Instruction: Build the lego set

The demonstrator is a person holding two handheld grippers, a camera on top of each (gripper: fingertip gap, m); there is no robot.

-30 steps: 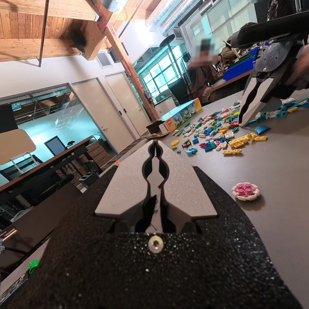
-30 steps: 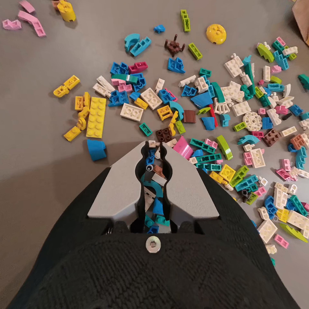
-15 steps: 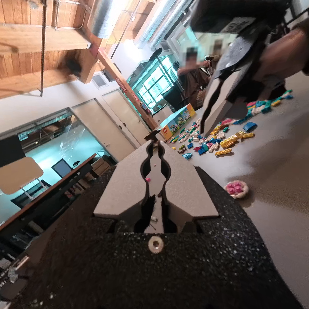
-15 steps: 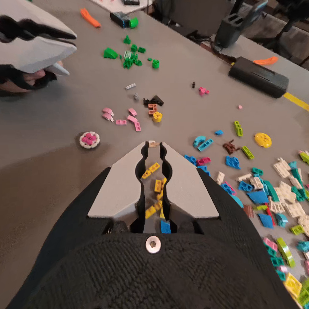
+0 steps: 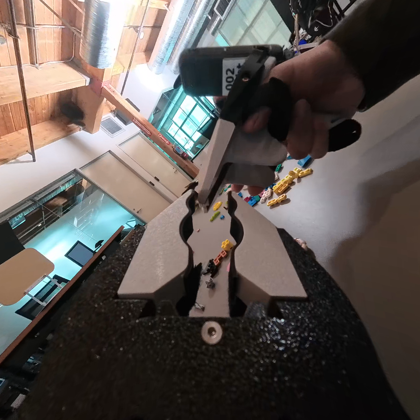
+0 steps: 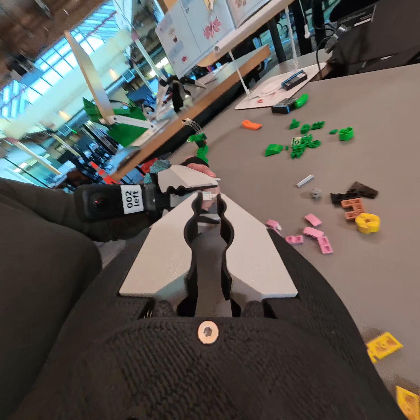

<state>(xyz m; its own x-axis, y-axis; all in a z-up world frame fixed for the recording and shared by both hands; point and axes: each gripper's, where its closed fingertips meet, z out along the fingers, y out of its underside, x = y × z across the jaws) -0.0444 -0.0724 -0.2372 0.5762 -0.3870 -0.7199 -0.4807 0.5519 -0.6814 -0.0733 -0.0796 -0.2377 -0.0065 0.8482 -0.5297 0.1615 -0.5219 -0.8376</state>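
At the centre of the frame, the right gripper (image 6: 208, 196) pinches a tiny white brick (image 6: 206, 195) and offers it between the left gripper's (image 5: 212, 198) parted, empty tips, which I judge must next close gently.

left gripper (image 5: 211, 200): jaws apart | right gripper (image 6: 208, 196): jaws pinched, tips meeting left's

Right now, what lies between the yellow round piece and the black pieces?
Orange-brown bricks lie there, plainest in the right wrist view.
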